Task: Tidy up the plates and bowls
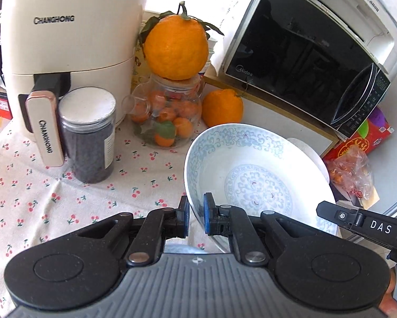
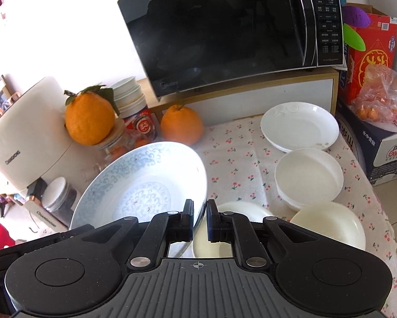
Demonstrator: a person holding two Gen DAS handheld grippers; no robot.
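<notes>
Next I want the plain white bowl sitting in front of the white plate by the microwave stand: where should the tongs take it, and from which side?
Grip the white bowl by its thin upright rim, one finger inside and one outside, probably from above on the near side. It is nested on another bowl, so only the rim is exposed.

Patterned bowl (image 2: 142, 185) is held off the tablecloth (image 2: 240, 159), its near rim pinched betw. the left gripper (image 1: 196, 218) and right gripper (image 2: 200, 221), one at each side. Behind it the microwave (image 2: 224, 34) is set on a low cabinet (image 2: 251, 98). To the right, a plate (image 2: 299, 126) lies farthest back, w/ stacked bowls (image 2: 308, 177) in front of it. At left, a jar (image 1: 88, 135) is placed just before the air fryer (image 1: 66, 31).
</notes>
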